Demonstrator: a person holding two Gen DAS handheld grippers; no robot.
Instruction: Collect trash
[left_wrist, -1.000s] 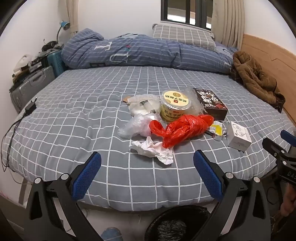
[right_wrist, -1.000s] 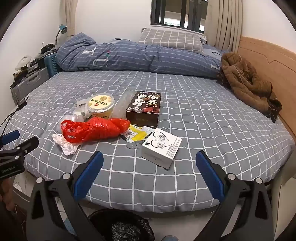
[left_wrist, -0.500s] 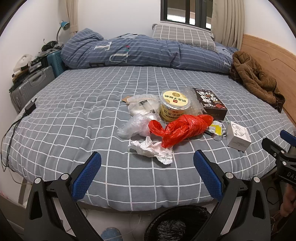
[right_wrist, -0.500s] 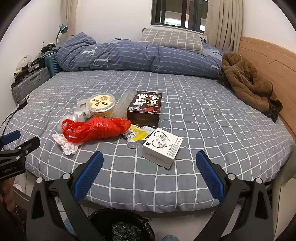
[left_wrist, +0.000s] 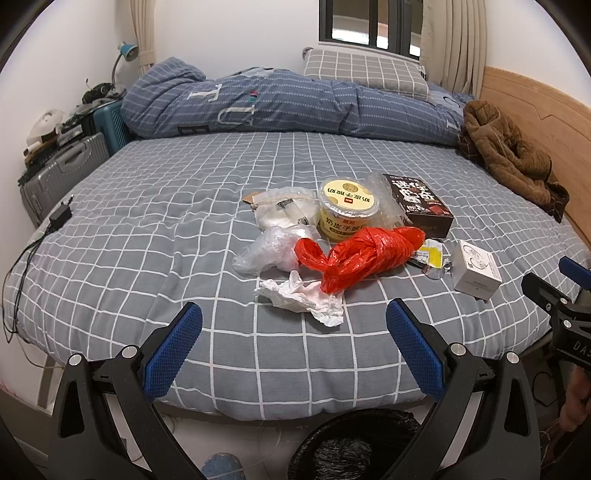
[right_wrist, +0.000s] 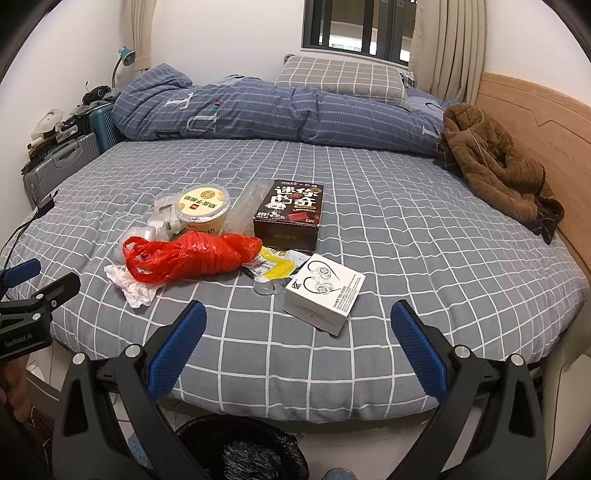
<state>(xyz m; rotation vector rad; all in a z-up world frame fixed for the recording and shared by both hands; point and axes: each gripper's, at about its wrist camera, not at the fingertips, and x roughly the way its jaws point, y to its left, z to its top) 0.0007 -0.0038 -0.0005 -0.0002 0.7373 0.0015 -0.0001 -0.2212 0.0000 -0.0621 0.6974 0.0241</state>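
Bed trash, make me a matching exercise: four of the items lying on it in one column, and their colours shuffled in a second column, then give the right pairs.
Things
1. plastic bag
2. yogurt tub
3. snack box
4. earphone box

Colours
A. white
B. dark brown
C. red
D. pale yellow

Pairs: 1-C, 2-D, 3-B, 4-A
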